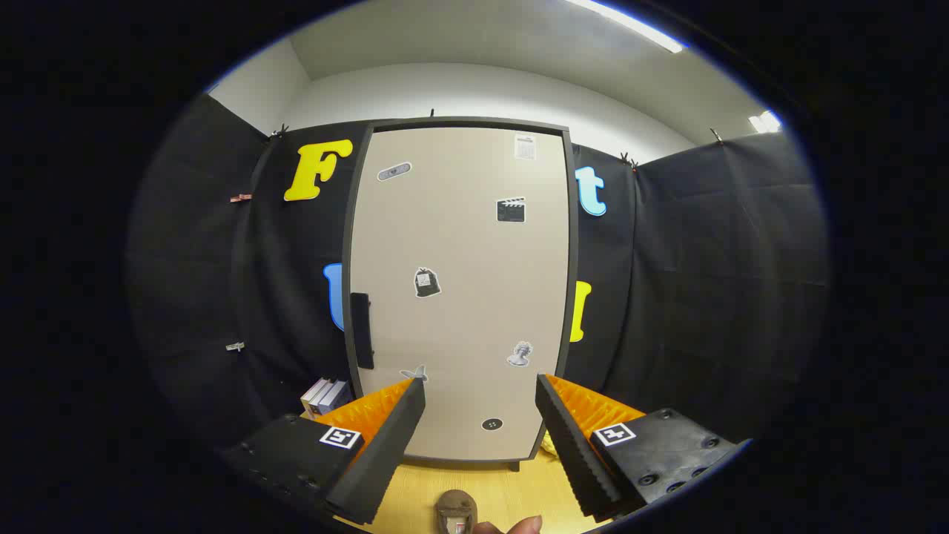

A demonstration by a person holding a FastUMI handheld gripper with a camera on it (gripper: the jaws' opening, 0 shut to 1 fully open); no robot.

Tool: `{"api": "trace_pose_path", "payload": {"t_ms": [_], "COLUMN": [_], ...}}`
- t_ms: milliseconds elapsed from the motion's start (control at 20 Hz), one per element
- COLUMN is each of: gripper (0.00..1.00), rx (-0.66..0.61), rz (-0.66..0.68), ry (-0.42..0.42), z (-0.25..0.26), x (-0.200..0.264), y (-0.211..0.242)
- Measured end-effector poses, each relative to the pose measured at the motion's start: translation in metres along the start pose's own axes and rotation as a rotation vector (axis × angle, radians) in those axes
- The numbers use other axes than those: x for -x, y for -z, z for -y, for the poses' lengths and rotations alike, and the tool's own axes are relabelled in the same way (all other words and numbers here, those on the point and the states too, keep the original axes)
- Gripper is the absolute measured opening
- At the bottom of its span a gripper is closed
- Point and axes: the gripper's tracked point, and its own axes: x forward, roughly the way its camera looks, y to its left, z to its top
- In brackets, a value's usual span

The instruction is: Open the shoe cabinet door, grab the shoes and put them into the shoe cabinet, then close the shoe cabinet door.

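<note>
Ahead of tool point(480, 404): shoe cabinet point(460, 289) seen upright on wooden floor point(511, 489) against booth wall, door shut, dark handle point(361, 330) at door's left edge, stickers scattered over front. Tool fingers spread wide, nothing held btwn them. Brown shoe point(454, 510) seen on floor btwn fingers, nearer than cabinet. Books point(324, 397) stacked beside cabinet's lower left corner.
</note>
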Motion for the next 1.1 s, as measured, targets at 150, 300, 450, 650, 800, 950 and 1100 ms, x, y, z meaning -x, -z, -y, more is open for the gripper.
{"api": "trace_pose_path", "payload": {"t_ms": [150, 300, 450, 650, 800, 950, 1100], "gripper": [0.98, 0.98, 0.98, 0.98, 0.98, 0.98, 0.98], "rx": [0.003, 0.000, 0.000, -0.005, -0.007, -0.004, 0.001], "rz": [0.001, 0.004, 0.010, 0.007, 0.004, 0.007, 0.013], "ry": [0.009, 0.013, 0.017, 0.028, 0.037, 0.041, 0.036], "z": [0.004, 0.007, 0.008, 0.008, 0.008, 0.005, -0.003], "x": [-0.004, -0.007, -0.010, -0.011, -0.010, -0.009, -0.008], "y": [0.002, 0.000, 0.001, 0.002, 0.003, 0.002, 0.000]}}
